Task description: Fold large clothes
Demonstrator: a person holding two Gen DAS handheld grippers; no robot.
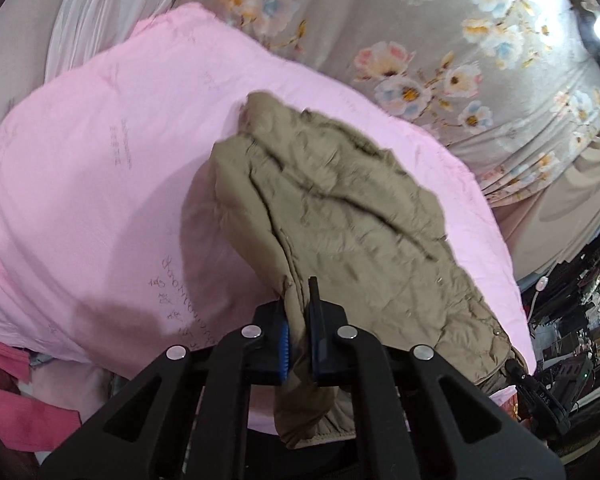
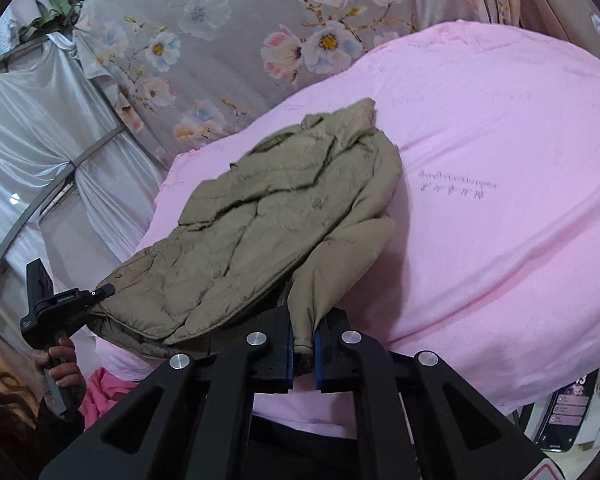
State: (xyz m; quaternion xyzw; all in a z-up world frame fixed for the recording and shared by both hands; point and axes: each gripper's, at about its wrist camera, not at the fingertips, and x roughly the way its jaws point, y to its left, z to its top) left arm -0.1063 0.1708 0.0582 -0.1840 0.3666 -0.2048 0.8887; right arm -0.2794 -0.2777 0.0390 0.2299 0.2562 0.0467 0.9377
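A khaki quilted jacket (image 1: 340, 200) lies spread on a pink sheet (image 1: 100, 160), collar end far from me. My left gripper (image 1: 298, 312) is shut on the jacket's near hem edge. In the right wrist view the same jacket (image 2: 268, 216) lies on the pink sheet (image 2: 500, 200). My right gripper (image 2: 303, 340) is shut on the cuff end of a sleeve folded down toward me. The left gripper (image 2: 100, 294) shows at the jacket's lower left corner, held by a hand. The right gripper (image 1: 518, 372) shows at the jacket's lower right corner.
A grey floral cloth (image 1: 440, 40) hangs behind the bed. White drapes (image 2: 32, 120) and a metal bar are at the left. Pink cloth (image 1: 20, 412) lies below the bed edge. Cluttered dark shelves (image 1: 580, 320) stand at the right.
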